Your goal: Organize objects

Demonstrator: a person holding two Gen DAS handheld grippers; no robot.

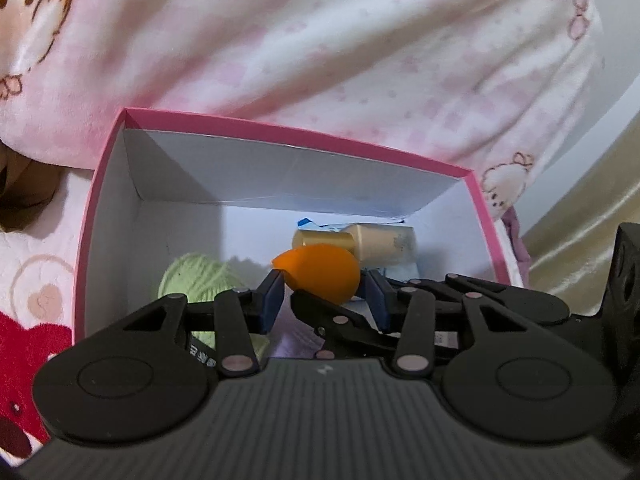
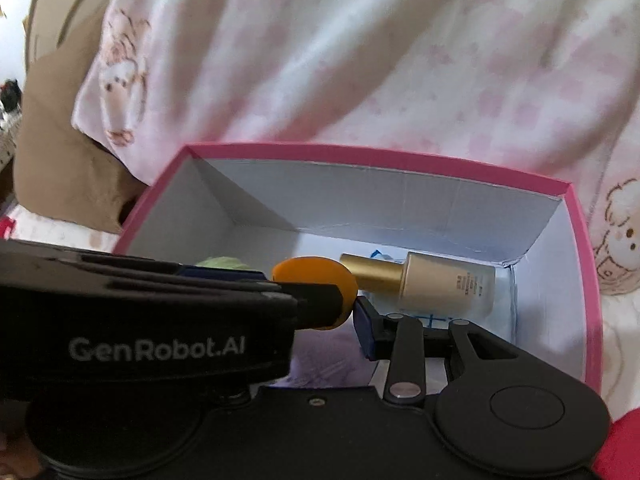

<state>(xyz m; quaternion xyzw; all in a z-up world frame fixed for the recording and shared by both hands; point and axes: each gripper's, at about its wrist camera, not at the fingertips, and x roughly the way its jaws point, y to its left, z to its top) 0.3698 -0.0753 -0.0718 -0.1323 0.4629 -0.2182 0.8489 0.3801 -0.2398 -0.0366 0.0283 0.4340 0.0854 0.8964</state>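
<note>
Left tongs (image 1: 325,292) are clamped on an orange teardrop makeup sponge (image 1: 320,276), blue pads pressing it from both sides, held above the inside of the pink-rimmed cardboard box (image 1: 288,140). Left to right in the box from the left wrist view: a ball of light green yarn (image 1: 196,276) against the left wall, the sponge over the middle, and behind it a foundation bottle (image 1: 360,242) with a gold cap lying on its side near the back wall, on top of some blue-and-white packaging (image 1: 316,224). Something pale purple sits on the box floor under the tongs, too blurred to name. Right wrist view: the left gripper body crosses in from the left and hides one finger of the right tongs (image 2: 344,312); the visible blue pad sits just beside the sponge (image 2: 316,276), so can't tell how far they're open. The box sits on a bed with a pink cartoon-print blanket (image 1: 360,40) behind it.
</note>
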